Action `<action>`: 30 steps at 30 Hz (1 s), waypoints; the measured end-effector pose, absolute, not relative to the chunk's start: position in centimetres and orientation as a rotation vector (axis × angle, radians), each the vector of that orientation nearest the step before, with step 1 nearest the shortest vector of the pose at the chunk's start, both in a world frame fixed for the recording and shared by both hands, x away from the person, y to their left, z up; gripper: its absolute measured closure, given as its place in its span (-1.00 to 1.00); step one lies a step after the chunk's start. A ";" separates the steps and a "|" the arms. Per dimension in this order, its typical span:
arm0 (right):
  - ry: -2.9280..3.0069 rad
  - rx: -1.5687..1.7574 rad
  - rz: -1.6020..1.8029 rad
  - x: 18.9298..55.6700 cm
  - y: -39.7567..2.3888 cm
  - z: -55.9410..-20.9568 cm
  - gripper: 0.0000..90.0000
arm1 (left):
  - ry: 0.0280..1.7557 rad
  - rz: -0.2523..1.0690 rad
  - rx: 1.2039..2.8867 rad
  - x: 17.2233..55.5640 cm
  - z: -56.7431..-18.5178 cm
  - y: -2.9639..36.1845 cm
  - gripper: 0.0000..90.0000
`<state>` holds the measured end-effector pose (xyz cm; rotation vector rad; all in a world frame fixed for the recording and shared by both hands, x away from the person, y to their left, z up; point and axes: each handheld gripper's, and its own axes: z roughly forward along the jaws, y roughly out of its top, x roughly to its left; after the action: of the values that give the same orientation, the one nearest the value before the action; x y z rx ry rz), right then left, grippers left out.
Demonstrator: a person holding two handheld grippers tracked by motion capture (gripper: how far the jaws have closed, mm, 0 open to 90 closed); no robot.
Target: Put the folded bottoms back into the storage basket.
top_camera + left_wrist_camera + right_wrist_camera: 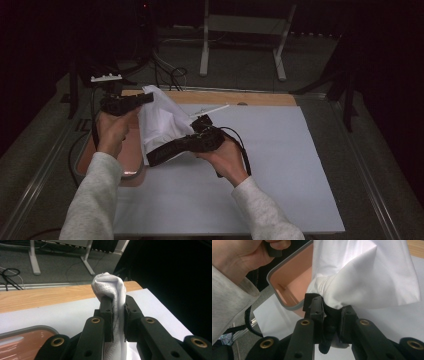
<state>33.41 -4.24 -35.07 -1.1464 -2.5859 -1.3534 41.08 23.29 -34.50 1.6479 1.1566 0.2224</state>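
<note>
A white cloth (161,120) hangs bunched in the air over the table's left part, held between both grippers. My left gripper (149,97) grips its upper edge; in the left gripper view the jaws are shut (118,301) on a twisted fold of the cloth (110,283). My right gripper (153,158) grips the lower edge from the right; in the right gripper view its jaws (331,305) pinch a gathered corner, and the cloth (367,275) fans out above them. A salmon tray with a grey rim (131,175) lies below the cloth.
A white mat (270,165) covers the wooden table (250,98). The tray (287,305) sits at the mat's left edge. Behind the table stand a white frame's legs (204,55) and loose cables (175,75) on the floor. Dark surroundings close in left and right.
</note>
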 end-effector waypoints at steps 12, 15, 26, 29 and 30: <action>-2.563 -1.128 -1.377 33.9 -2.5 -34.6 0.73 | 1.184 0.259 1.625 40.7 -34.0 25.3 0.80; -2.567 -1.115 -1.380 33.9 -2.1 -34.3 0.73 | 1.189 0.270 1.619 40.5 -33.7 25.8 0.80; -2.567 -1.110 -1.374 33.9 -0.4 -34.6 0.73 | 1.211 0.305 1.615 40.1 -33.3 27.6 0.80; -2.573 -1.106 -1.367 33.9 0.2 -34.8 0.73 | 1.220 0.304 1.613 40.1 -33.5 27.9 0.80; -2.574 -1.105 -1.365 34.0 0.3 -34.9 0.73 | 1.222 0.304 1.614 40.1 -33.6 28.0 0.80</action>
<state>33.95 0.33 -34.90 -1.1053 -2.5736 -1.3651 40.06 28.02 -33.60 1.6139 1.2222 0.3037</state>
